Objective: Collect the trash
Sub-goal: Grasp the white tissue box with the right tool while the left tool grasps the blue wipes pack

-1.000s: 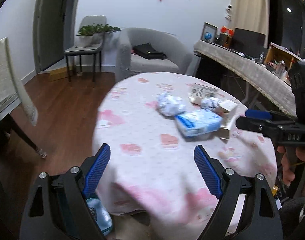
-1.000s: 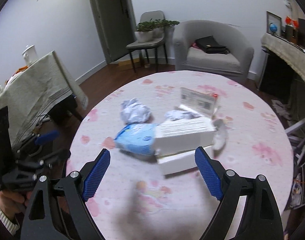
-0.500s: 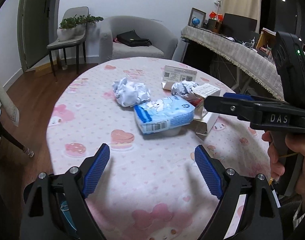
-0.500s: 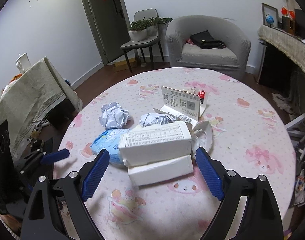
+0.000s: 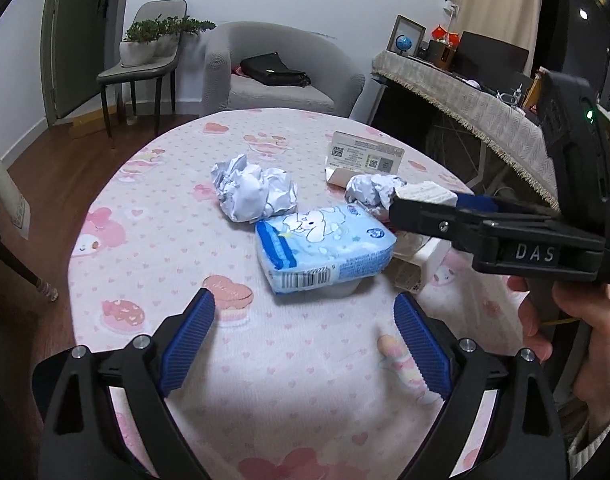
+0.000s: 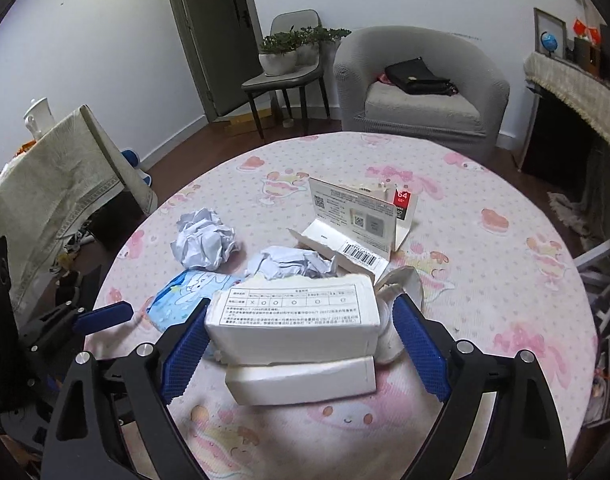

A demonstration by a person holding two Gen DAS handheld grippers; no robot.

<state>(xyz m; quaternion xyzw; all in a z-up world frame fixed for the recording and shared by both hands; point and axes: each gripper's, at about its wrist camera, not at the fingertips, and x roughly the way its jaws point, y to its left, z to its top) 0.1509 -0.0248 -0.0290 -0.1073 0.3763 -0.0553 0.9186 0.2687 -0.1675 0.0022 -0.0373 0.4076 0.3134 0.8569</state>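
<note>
On the round table with a pink cloth lie a crumpled paper ball, a second ball, a blue tissue pack and an open printed card box. My left gripper hovers just short of the tissue pack. Its jaws are opening and nothing is between them. In the right wrist view, two stacked white boxes sit between the fingers of my right gripper. It is open, and the pads do not visibly press on them. One right finger reaches over the pack's far side.
A person's hand holds the right gripper's handle. Behind the table stand a grey armchair with a black bag and a chair with potted plants. A cloth-covered table stands at left and a long covered sideboard at right.
Both grippers moved forward and down toward the trash. The white boxes now sit between the right fingers. The left gripper came over the table and its jaws spread slightly.
</note>
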